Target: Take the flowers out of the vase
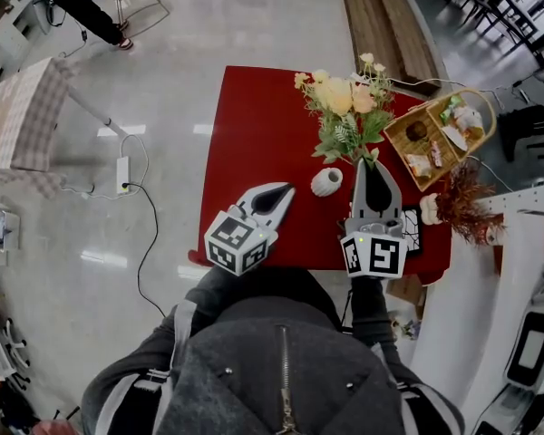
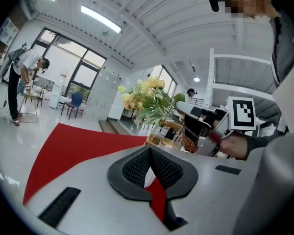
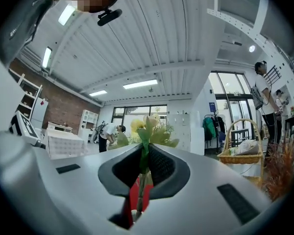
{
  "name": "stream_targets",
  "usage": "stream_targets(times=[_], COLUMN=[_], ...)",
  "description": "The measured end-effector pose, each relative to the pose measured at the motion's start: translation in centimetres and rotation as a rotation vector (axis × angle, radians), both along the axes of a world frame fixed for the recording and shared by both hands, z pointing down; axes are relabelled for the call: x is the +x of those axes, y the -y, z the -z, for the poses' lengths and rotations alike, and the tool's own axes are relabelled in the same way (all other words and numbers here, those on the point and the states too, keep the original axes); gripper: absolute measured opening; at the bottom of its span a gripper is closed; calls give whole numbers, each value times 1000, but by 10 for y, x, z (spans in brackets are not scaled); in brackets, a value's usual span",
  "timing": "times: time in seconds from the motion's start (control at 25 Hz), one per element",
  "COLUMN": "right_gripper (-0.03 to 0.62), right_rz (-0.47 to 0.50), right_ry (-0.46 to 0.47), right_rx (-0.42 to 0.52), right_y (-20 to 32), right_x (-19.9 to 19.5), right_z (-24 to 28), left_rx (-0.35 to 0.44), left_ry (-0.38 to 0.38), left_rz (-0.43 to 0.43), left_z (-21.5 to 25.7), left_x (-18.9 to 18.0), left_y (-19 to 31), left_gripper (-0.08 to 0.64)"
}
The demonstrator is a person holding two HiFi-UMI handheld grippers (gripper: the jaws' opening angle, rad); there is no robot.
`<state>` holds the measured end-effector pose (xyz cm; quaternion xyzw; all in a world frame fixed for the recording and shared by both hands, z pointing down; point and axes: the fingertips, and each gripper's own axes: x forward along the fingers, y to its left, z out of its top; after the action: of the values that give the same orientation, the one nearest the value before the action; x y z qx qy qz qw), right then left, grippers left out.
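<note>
**A:** Nearest the person's body, over the near side of the red surface (image 1: 254,125), how do the two grippers stand?

**B:** The left hand-held gripper (image 1: 286,189) has its jaws pressed together on nothing. The right hand-held gripper (image 1: 374,163) pinches the green stems (image 3: 139,189) of the flowers (image 1: 344,102).

**A:** Which way does the bunch run?

**B:** Its long axis is about upright. In the right gripper view the stems pass up between the pads, with the yellow blossoms on top. In the head view the bunch fans away from the person.

**A:** And the vase?

**B:** The white vase (image 1: 326,182) stands on the surface just beside the right gripper's tip, between the two grippers. I cannot tell whether the stem ends are clear of its mouth.

**A:** Farther off?

**B:** A wicker basket (image 1: 435,134) sits at the far right corner of the surface.
</note>
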<state>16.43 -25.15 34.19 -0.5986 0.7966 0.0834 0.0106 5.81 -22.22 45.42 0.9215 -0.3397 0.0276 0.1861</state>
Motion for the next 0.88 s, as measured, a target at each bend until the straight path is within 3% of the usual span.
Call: stream_targets(times=[0.88], right_gripper=[23], right_rz=[-319], right_ry=[33], right_rx=[-118], right_y=[-46], right_x=[104], right_z=[-44], left_rx=[-33], left_ry=[19], left_rz=[-128], left_z=[-10], left_x=[34], left_y=[-3], left_gripper=[-2])
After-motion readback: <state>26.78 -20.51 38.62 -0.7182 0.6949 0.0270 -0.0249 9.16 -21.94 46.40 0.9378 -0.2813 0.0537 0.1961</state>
